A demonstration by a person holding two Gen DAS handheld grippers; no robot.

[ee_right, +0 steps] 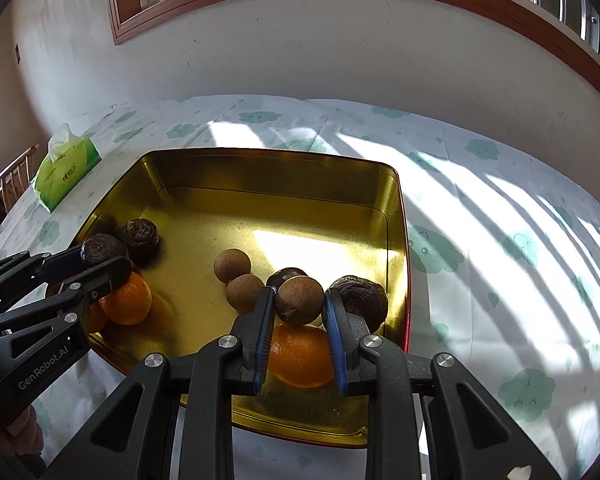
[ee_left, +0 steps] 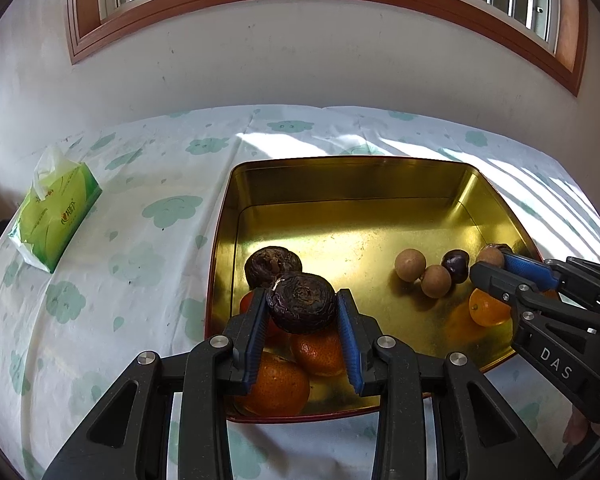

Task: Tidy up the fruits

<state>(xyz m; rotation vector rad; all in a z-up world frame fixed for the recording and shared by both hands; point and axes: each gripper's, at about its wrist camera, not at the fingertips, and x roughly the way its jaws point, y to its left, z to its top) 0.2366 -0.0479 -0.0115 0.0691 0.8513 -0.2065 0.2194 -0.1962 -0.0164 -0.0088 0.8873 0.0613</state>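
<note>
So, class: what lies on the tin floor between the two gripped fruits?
In the right wrist view, two tan longans sit on the gold tin floor between them.

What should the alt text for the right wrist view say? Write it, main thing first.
The right gripper has its jaws shut on a small round brown fruit above a gold tin tray holding oranges, more brown fruits and dark wrinkled fruits. At left, the left gripper grips a dark wrinkled fruit. A green tissue pack lies on the cloud-print tablecloth.
</note>
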